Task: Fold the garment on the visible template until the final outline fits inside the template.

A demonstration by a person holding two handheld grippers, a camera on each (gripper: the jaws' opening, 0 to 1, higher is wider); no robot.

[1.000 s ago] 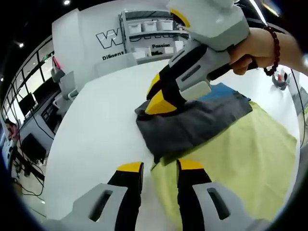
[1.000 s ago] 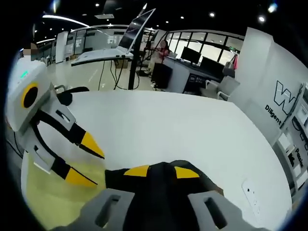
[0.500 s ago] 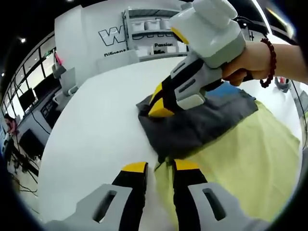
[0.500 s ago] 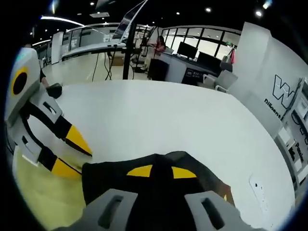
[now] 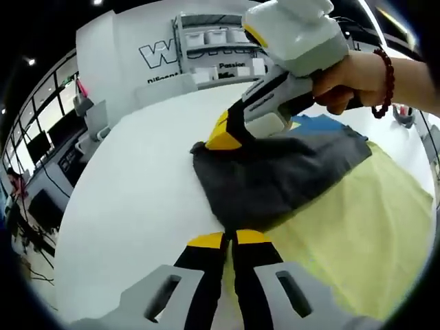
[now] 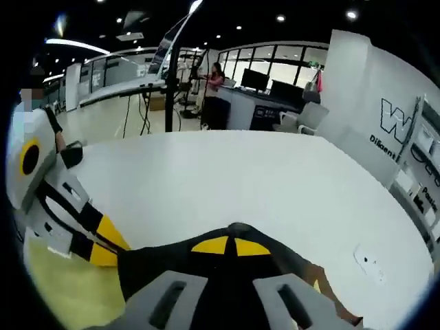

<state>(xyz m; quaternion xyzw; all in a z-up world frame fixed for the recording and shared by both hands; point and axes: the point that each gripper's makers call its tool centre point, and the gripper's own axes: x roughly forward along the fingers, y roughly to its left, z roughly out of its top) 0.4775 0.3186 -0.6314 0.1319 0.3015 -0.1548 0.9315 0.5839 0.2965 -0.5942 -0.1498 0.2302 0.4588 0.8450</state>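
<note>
Left gripper [image 5: 230,238] jaws pinched on near corner of the dark grey folded garment [image 5: 275,179]; right gripper [image 5: 223,141] clamps its far corner. Garment overlaps yellow-green rectangular template [image 5: 357,234] on white table [image 5: 144,185]; office behind.

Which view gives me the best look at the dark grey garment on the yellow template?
The left gripper view: the dark grey garment shows nearly whole there, lying partly on the yellow template, with both grippers at its edge. The right gripper view shows just a dark fold bunched around the right gripper.
</note>
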